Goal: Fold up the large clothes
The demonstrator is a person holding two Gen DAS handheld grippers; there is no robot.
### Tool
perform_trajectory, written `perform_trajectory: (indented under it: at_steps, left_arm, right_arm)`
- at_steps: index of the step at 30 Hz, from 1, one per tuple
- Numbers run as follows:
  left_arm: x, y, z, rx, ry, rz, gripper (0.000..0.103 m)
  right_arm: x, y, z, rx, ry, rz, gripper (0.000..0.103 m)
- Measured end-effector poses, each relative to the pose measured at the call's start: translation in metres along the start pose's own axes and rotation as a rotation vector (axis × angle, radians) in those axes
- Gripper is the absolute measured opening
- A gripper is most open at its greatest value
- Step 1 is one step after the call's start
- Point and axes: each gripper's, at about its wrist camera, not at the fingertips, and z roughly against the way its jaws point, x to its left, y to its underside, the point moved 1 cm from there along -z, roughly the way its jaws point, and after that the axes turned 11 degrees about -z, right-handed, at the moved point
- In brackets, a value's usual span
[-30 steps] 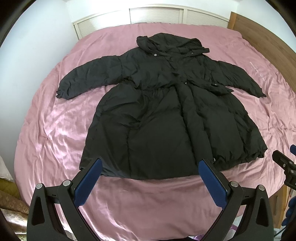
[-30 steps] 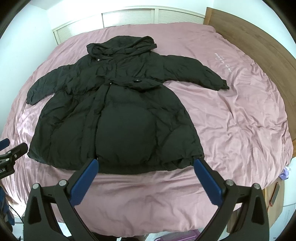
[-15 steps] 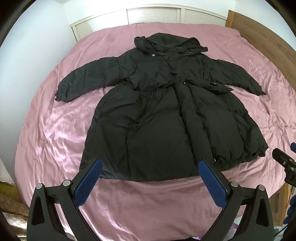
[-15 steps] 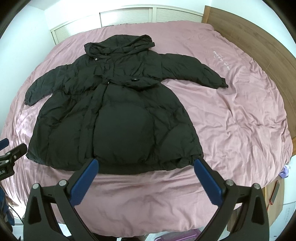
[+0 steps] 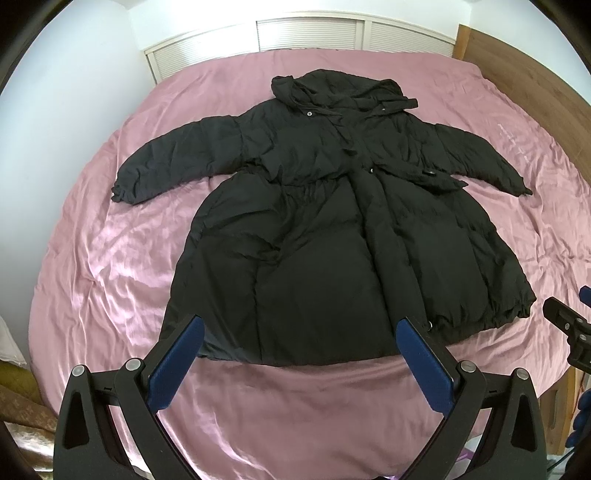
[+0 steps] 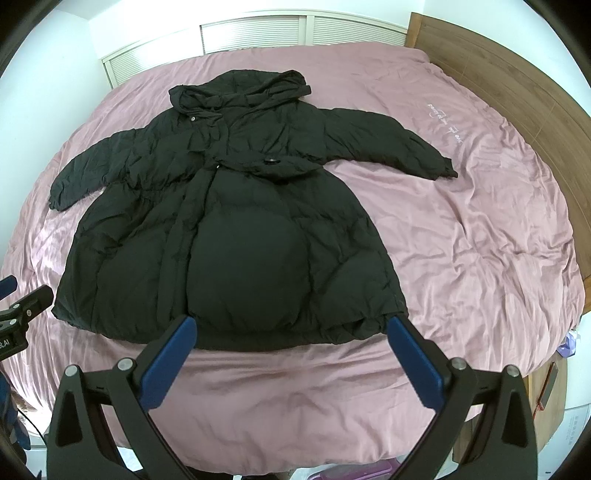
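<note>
Not much has changed since a second ago: both views have drifted a touch so the coat sits slightly lower and nearer in frame, and the coat itself hasn't budged.

The black puffer coat [image 5: 332, 236] is laid out flat, front up, in the middle of the pink bedsheet [image 5: 110, 266], hood [image 5: 340, 90] pointing toward the far end of the bed and hem toward the cameras. Both sleeves are spread out to the sides, and the belt [image 6: 273, 164] lies across the waist. The sheet is pretty wrinkled all around it.

The left gripper [image 5: 299, 339] hangs over the near edge of the bed with its blue-padded fingers [image 5: 177, 360] spread wide apart, nothing between them, just short of the hem. The right gripper [image 6: 291, 336] is the same deal: jaws wide, empty, above the sheet right by the hem on the other side. Each one shows up at the edge of the other's camera.

There's a wooden headboard [image 6: 517, 85] running along the right side, and white slatted panels [image 5: 314, 35] on the wall beyond the bed.
</note>
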Motion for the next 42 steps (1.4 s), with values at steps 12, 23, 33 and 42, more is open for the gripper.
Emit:
perform_trajectory:
  at_steps: [12,23,33,42]
  left_arm:
    - [0.004,-0.006,0.000,-0.028,0.022,-0.002,0.102]
    - [0.015,-0.019,-0.004,-0.068,0.051,-0.020,0.102]
    - [0.024,-0.025,-0.014,-0.074,0.057,-0.062,0.102]
    - [0.031,-0.039,-0.018,-0.052,0.031,-0.073,0.102]
  right_arm:
    - [0.002,-0.007,0.003,-0.014,0.017,-0.013,0.103]
    - [0.009,-0.011,0.005,-0.032,0.038,-0.035,0.103]
    - [0.016,-0.015,0.005,-0.036,0.045,-0.088,0.103]
    - [-0.001,-0.043,-0.010,-0.045,0.009,-0.135,0.103]
